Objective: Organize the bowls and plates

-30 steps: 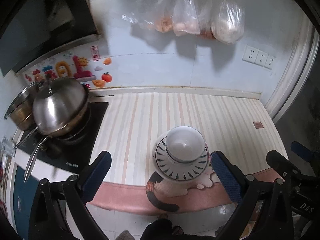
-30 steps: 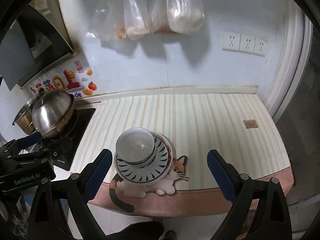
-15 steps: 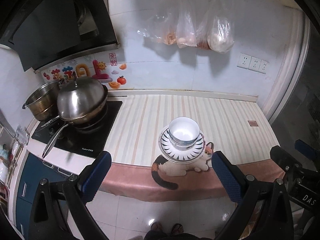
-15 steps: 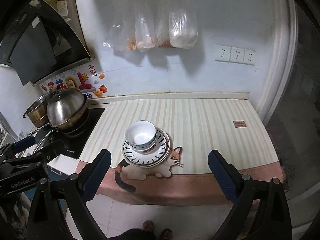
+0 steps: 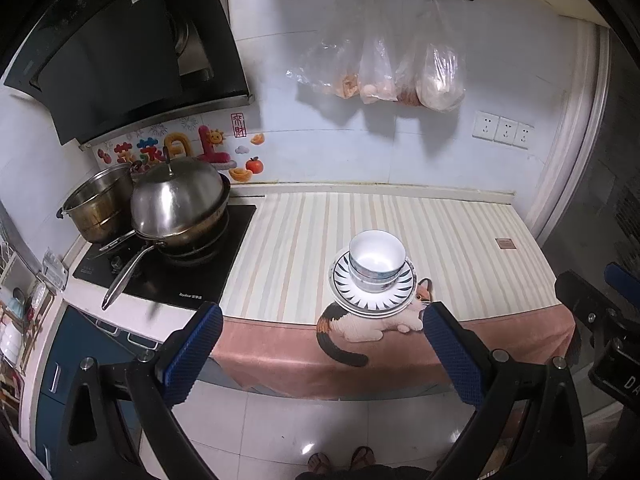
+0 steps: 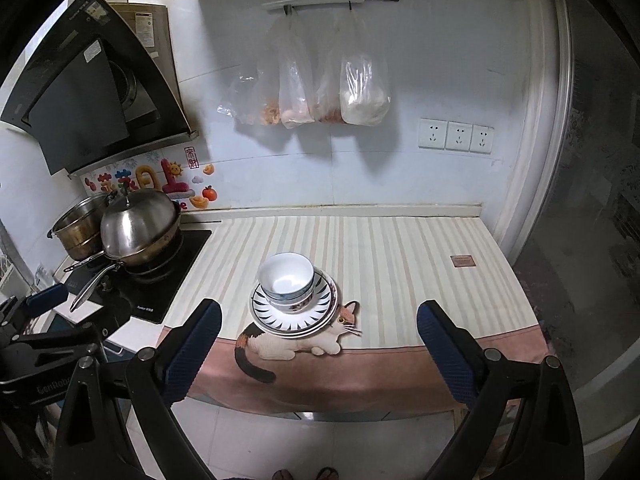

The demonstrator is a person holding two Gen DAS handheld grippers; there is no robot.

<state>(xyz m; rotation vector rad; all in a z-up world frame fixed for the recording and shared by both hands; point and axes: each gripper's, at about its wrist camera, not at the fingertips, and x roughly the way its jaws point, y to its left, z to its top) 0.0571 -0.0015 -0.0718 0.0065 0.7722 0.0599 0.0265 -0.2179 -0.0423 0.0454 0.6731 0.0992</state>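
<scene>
Left wrist view: the left tool is seen with its blue-padded fingers spread wide, nothing held between them, positioned off the front edge of the tabletop and above the tiled floor. Stacked bowls, white inside, are set on a stack of plates with a dark rayed rim pattern; the stack stands near the front of the tabletop, partly over the cat picture printed on the striped cloth. A lidded wok and a steel pot are placed on the black hob at the left. Three plastic bags are hung from a wall rail.

Right wrist view: the right tool is likewise seen spread wide and empty, well apart from the bowls and plates. The left tool's body is visible at the left edge. Three wall sockets are mounted at the right.
</scene>
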